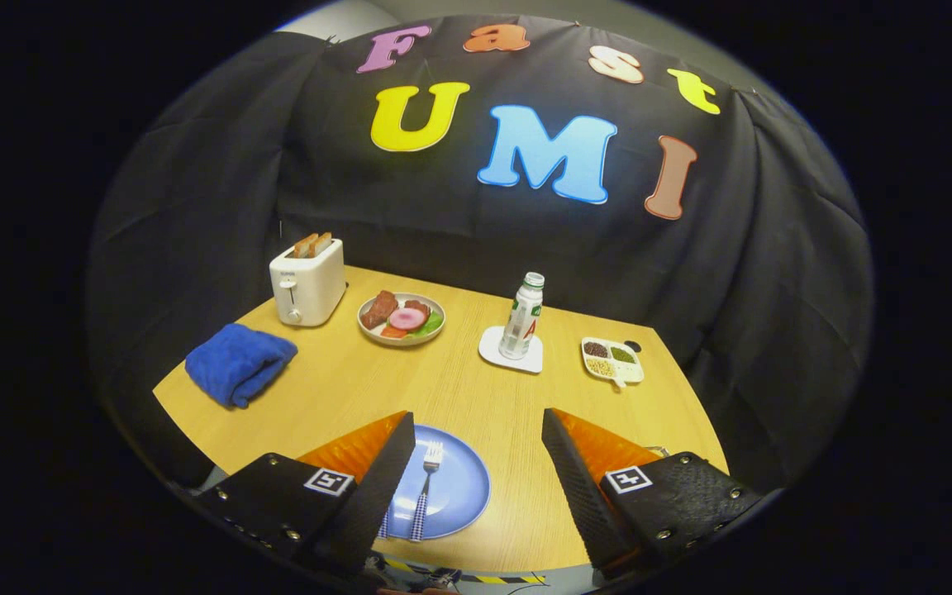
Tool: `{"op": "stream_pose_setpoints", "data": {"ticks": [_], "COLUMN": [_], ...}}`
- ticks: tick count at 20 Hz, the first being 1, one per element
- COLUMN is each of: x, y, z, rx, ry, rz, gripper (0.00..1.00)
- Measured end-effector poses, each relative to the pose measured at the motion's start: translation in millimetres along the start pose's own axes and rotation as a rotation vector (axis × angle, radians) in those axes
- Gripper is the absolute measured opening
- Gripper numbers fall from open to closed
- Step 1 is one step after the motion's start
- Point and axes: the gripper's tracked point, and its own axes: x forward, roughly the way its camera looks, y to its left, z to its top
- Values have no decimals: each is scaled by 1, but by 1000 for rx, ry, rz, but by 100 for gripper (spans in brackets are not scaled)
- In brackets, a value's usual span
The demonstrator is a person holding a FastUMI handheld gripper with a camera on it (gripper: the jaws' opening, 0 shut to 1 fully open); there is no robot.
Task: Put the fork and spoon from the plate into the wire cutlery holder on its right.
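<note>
Claw [476, 463] wide open, empty

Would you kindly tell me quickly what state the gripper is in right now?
Gripper: open, jaws spread wide and holding nothing, above the blue plate, with the fork lying between them.

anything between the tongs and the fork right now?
Nothing. In the gripper view the tongs are open, holding nothing; the fork lies on the blue plate between the fingers, close beside one finger. Only plate and bare table there.
</note>
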Motion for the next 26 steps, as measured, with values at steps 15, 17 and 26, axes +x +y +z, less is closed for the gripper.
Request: {"op": "stream_pose_setpoints", "data": {"ticks": [15, 17, 26], "x": [39, 41, 55], "y": [26, 26, 33], "z": [-110, -122, -161], "rx": [-89, -117, -180], "ry": [388, 434, 587], "rz": [99, 100, 124], "gripper": [95, 95, 87]}}
